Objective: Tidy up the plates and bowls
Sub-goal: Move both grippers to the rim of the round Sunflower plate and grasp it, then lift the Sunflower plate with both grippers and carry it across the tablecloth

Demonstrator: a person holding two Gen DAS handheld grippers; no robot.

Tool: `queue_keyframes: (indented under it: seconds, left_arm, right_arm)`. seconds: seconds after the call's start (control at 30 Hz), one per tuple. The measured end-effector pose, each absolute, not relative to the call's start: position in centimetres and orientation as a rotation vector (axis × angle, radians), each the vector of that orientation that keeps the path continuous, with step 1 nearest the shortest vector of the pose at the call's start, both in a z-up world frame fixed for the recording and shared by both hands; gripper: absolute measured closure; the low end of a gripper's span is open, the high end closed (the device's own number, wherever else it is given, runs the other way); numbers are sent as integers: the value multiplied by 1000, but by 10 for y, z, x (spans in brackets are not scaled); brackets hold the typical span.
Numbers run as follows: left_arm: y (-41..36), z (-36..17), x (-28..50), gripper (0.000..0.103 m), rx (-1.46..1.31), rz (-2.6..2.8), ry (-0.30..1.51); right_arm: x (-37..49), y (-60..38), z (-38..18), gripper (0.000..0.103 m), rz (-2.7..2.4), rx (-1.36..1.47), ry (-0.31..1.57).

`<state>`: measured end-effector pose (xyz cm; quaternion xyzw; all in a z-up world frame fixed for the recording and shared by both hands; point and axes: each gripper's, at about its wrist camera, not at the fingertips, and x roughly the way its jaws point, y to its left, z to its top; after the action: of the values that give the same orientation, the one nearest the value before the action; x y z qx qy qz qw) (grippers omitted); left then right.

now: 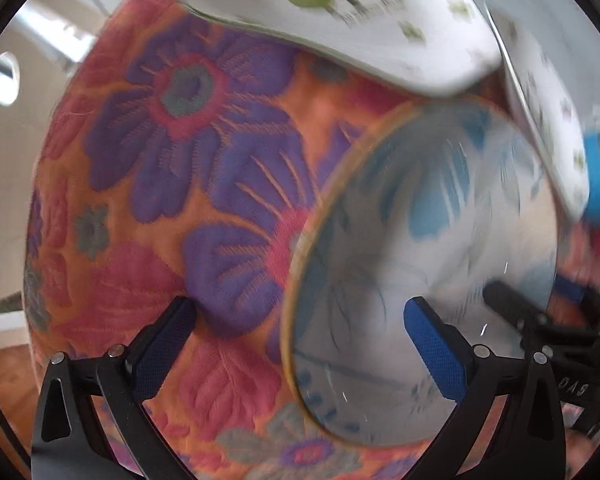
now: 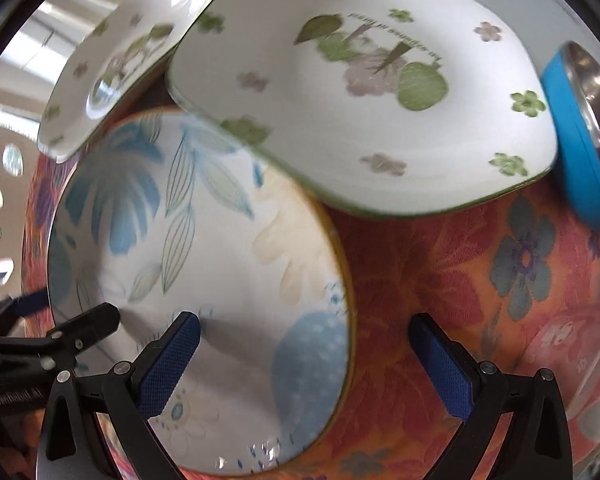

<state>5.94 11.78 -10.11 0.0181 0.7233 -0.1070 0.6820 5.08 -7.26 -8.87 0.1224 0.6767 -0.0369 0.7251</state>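
**Asker:** Progress so far, what do the two wrist views tell us?

**Describer:** Little seems sorted yet, we judge. On a floral tablecloth (image 2: 440, 280) in orange, pink and purple, a round blue-flowered plate (image 2: 204, 272) lies flat. A squarish white plate with green flowers (image 2: 364, 92) overlaps its far edge. A second white floral plate (image 2: 116, 64) sits just beyond, to the left in the right wrist view. A blue bowl with a steel inside (image 2: 580, 136) stands apart at the right edge.

**Asker:** And our grippers?

**Describer:** Both are spread wide and hold nothing. Our right gripper (image 2: 304, 336) hovers over the blue plate's near right rim, one finger above the plate, the other above cloth. Our left gripper (image 1: 300, 320) mirrors it at the plate's (image 1: 420, 272) left rim. Whether any finger touches the plate, we cannot tell; the left view is blurred.

**Asker:** What remains?

**Describer:** Nearly everything, as we judge it: the plates overlap loosely rather than in a neat stack, and the bowl stands alone.
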Motion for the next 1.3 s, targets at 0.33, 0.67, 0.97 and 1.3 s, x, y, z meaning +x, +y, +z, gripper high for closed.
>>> queue_keyframes:
  seconds: [0.33, 0.67, 0.97, 1.3]
  left_arm:
    - [113, -95, 55, 0, 50, -248, 1499]
    - [84, -67, 56, 56, 179, -392, 1451]
    - [74, -64, 46, 56, 274, -437, 1483]
    - [69, -63, 0, 54, 386, -491, 1449]
  right_arm:
    - [42, -78, -84, 0, -96, 269, 1390]
    - [49, -58, -67, 41, -1, 180, 1437]
    - [10, -54, -67, 45, 28, 175, 1501]
    - [-69, -44, -74, 44, -17, 232, 1490]
